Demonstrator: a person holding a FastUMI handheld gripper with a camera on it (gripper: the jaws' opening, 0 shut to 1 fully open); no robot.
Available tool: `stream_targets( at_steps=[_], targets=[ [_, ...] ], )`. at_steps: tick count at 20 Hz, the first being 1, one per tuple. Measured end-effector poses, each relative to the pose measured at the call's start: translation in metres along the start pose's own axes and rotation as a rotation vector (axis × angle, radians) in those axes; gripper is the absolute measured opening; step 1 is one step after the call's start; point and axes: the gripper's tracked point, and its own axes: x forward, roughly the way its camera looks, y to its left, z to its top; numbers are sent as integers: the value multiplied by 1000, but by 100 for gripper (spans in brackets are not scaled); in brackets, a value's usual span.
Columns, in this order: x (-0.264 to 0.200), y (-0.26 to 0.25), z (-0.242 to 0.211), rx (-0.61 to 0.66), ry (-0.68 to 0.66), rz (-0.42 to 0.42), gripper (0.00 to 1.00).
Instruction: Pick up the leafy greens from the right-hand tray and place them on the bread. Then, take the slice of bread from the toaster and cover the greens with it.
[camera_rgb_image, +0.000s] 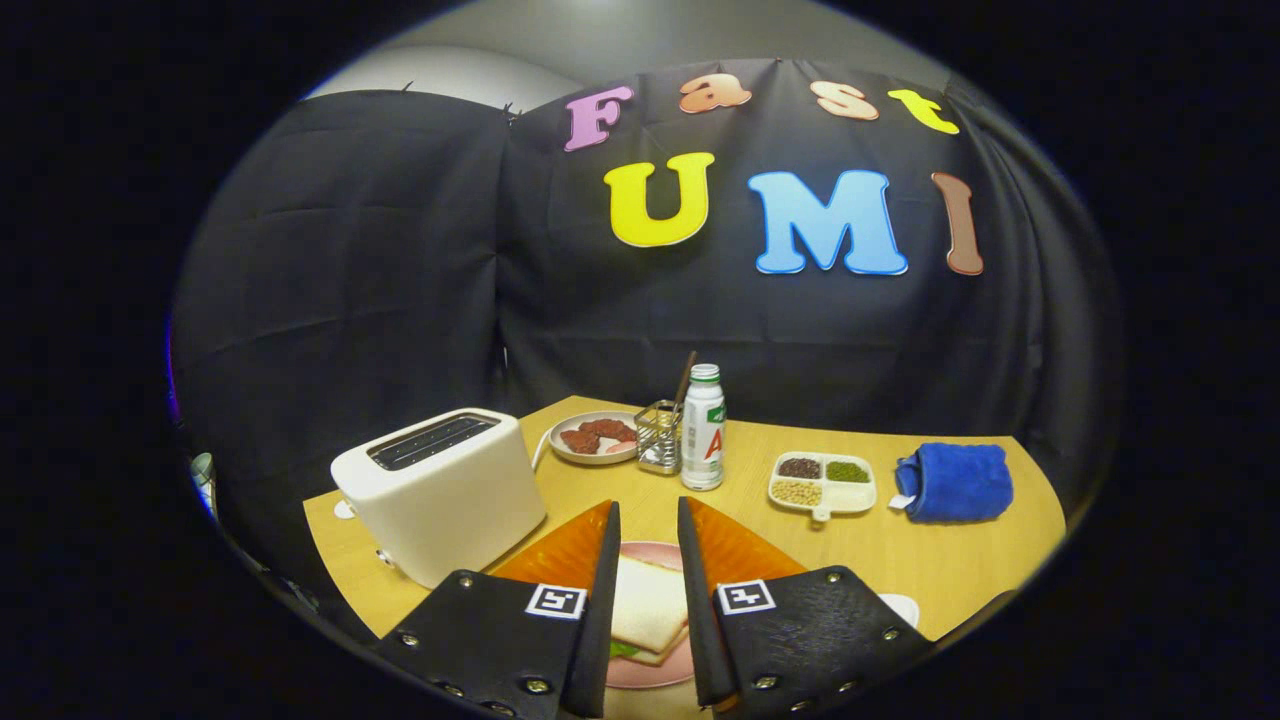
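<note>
In the gripper view, the gripper (648, 520) hung above the near edge of the wooden table (940, 560) with its two fingers spread apart, pressing on nothing. Between them and below lay a pink plate (640, 670) carrying a sandwich: a slice of bread (648, 605) rested on top, and a strip of leafy greens (625, 649) peeked out from under its near side (the lower slice was mostly hidden, so little of it could be told). The white toaster (440, 495) stood toward the table's left edge, just ahead of the left finger, its slots looking dark on top. Beyond the fingers, near the far edge, sat a round plate of reddish meat slices (597, 437), with a small wire holder (659, 437) just beside it and a white bottle with a green cap (703, 428) upright next to that. Further right stood a divided white dish (822, 482) with dark, green and pale beans in separate sections, and near the right edge lay a folded blue cloth (957, 482). A white tray rim (903, 606) showed just beside the right finger.
</note>
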Motion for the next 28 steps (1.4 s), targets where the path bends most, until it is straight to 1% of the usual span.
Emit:
stream_targets(
  at_steps=[3,10,17,19,24,28],
  targets=[
    [-21,-48,20,-25,-45,-76,33],
    [-81,-154,41,-74,-115,-219,34],
    [-147,-262,41,-159,-168,-350,33],
    [-166,-294,35,-138,-169,-399,33],
    [-212,-370,10,-47,-187,-468,33],
    [-236,-427,-14,52,-223,-483,33]
  ],
)
